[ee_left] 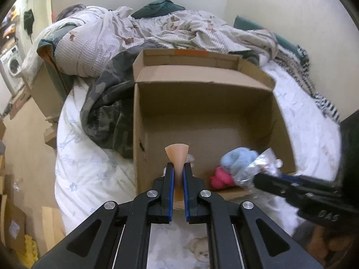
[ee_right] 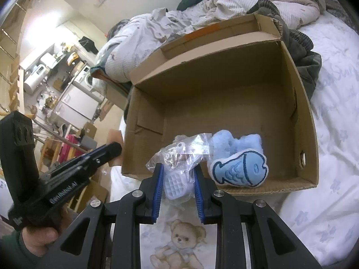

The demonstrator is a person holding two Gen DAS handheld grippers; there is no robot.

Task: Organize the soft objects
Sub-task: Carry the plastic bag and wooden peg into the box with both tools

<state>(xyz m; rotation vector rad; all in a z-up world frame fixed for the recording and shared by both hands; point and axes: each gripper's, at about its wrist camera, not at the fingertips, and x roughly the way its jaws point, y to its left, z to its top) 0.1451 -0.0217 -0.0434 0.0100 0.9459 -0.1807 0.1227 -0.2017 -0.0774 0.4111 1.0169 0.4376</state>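
Progress looks partial: blue fish plush point(ee_right: 240, 170) lies in my cardboard box point(ee_right: 307, 121); left gripper point(ee_left: 178, 174) pinches a peach wedge point(ee_left: 177, 154), right gripper point(ee_right: 177, 177) pinches a crinkly bagged white toy point(ee_right: 179, 163), both unplaced.

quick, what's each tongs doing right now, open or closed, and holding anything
Left tongs: closed on a peach wedge.
Right tongs: closed on a white toy in a plastic bag, at the box edge.

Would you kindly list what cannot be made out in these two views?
- Left wrist view: the peach item runs down between the left gripper fingers; its lower part is hidden.
- Left wrist view: the right gripper is motion-blurred.
- Right wrist view: crinkled plastic obscures the bagged white item.
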